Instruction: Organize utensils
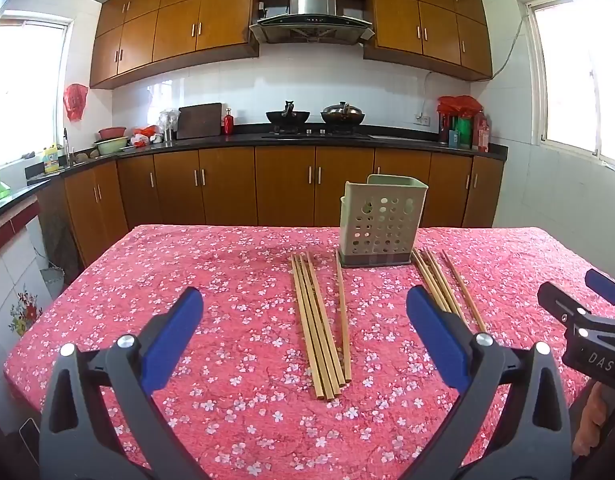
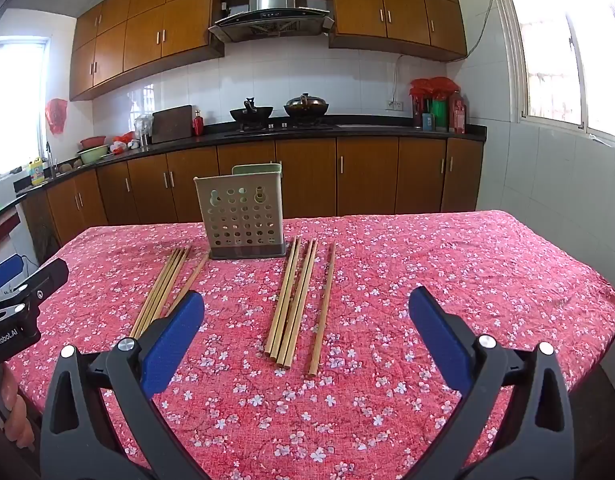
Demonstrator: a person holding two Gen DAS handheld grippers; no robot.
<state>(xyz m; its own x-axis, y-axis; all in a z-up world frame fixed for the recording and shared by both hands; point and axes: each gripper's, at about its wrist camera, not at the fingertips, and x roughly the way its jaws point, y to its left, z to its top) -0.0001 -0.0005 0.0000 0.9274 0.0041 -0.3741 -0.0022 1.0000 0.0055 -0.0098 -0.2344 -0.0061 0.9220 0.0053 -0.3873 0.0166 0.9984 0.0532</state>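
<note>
Both claws hang above the near part of the desk with nothing between their blue pads: the left claw has its jaws spread wide apart, and the right claw is spread just as wide. Each tilts a little downward toward the cloth, a pink one printed with small white blossoms. Toward the far edge of the desk stands the utensil holder, upright, pale and pierced with round holes, on a dark base. Flat on the cloth lie two groups of wooden chopsticks: the left group just left of the holder and running toward the near edge, the right group just right of it, each with one stick slightly apart from its bundle
</note>
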